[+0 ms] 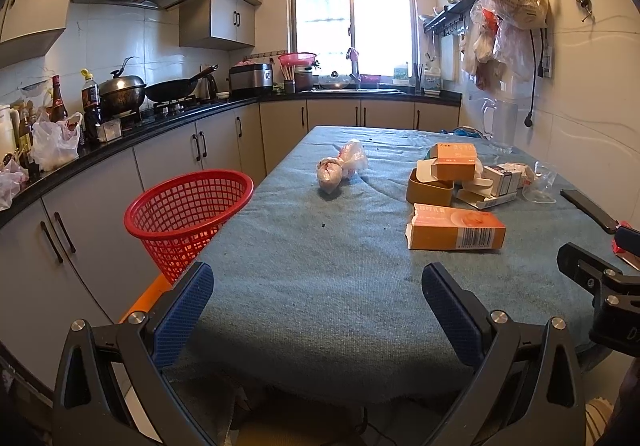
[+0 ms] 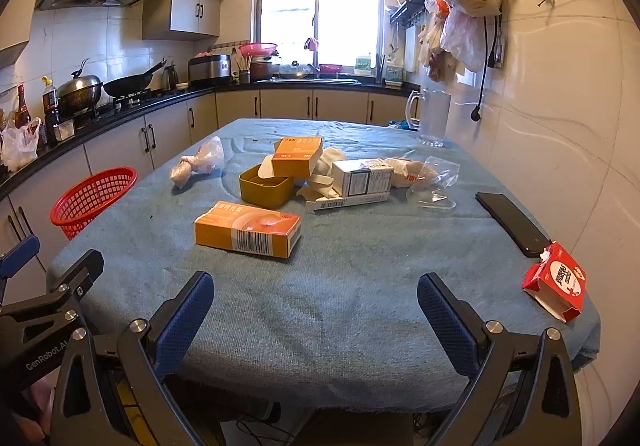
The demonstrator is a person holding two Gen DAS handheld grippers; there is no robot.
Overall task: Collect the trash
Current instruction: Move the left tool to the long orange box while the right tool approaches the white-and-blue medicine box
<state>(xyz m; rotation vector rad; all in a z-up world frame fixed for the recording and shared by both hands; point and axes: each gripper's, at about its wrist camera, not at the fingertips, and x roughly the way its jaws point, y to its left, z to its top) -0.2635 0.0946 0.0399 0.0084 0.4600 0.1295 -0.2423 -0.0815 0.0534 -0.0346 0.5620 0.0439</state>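
Right wrist view: right gripper (image 2: 316,310) hovers low over the near edge of the surface (image 2: 340,286), jaws spread wide, holding nothing.
Left gripper (image 1: 318,306): same pose, jaws apart and empty; I judge both wait before a first pick.
Nearest trash: orange carton (image 2: 248,229) lies flat, apart from the pile, so it looks easiest to take.
Right edge: torn red box (image 2: 557,280) beside a black phone (image 2: 512,223), which is not trash, I think.
Further: pile of boxes (image 2: 320,170) and a knotted plastic bag (image 2: 198,163).
Basket: red basket (image 1: 188,216) stands just off the left edge, likely placed to receive the trash.
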